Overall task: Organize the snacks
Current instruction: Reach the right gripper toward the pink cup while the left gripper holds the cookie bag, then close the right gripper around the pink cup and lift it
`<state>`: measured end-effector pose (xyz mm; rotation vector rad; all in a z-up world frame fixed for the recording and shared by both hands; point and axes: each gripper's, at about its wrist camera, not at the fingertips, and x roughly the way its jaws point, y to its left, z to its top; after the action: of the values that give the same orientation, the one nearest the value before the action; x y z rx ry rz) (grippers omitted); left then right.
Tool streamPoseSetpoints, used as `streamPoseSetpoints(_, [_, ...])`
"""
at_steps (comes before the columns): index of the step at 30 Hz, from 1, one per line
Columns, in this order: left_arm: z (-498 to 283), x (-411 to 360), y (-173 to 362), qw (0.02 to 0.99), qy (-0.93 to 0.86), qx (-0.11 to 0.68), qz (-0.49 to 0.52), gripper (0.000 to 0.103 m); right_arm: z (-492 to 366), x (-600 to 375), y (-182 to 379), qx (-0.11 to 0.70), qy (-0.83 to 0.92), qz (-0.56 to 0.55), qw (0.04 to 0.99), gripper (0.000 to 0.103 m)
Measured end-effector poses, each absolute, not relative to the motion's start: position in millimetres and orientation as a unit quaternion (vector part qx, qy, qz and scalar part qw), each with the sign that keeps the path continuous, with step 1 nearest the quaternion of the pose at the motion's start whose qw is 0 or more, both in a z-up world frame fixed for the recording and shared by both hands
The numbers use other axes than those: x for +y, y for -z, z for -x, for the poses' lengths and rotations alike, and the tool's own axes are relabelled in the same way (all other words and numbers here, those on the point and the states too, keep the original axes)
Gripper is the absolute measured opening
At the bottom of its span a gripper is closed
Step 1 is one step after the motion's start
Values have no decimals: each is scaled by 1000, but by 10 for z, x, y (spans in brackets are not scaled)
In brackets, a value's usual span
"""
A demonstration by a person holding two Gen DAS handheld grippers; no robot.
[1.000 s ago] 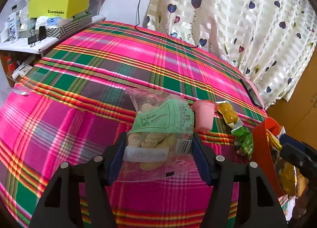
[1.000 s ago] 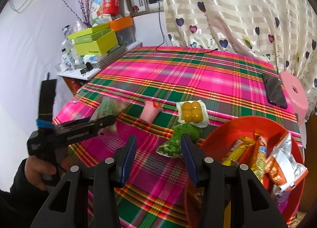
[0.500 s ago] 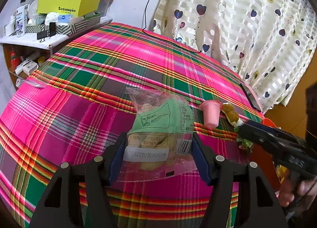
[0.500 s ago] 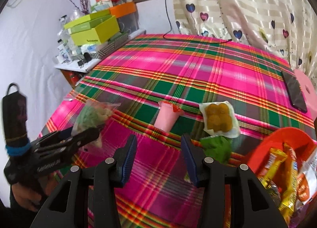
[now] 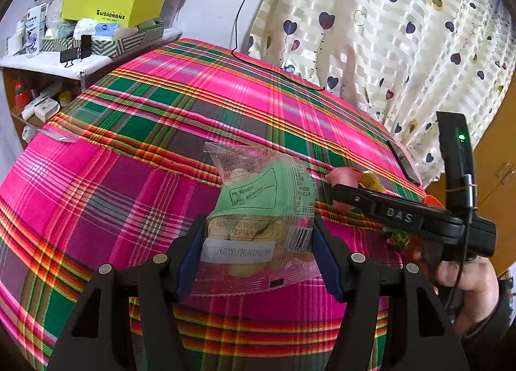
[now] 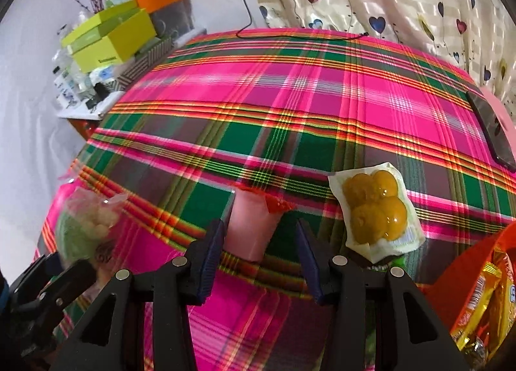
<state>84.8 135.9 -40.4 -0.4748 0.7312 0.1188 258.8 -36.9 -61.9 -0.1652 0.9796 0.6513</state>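
Two grippers work: left gripper clamps the green snack bag; right gripper (jaws just narrowing) straddles the pink cup, not yet pinching.

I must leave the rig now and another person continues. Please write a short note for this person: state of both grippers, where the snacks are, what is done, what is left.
Left gripper: shut on the clear bag of pale snacks with a green label, over the pink plaid tablecloth.
Right gripper: open, jaws have just been closing, around the near end of the pink cup with a red lid; its left pad is at the cup, its right pad clear of it.
The clear pack of yellow balls lies right of the cup.
Done: several packets lie in the orange bowl.
Left: the bag, the cup and the yellow pack.
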Motion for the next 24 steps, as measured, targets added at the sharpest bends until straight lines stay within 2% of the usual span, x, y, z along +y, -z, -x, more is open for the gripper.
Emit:
streamPoseSetpoints(3, [-862, 1356, 418, 903, -57, 357, 232, 63, -2605, -323, 660, 460, -311, 81, 828, 28])
streamPoseSetpoints(6, [-862, 1354, 420, 903, -59, 358, 231, 63, -2605, -349, 652, 456, -314, 74, 830, 26])
streamPoseSetpoints(24, [-748, 1002, 166, 915, -38, 349, 198, 63, -2017, -781, 238, 415, -369, 56, 830, 25])
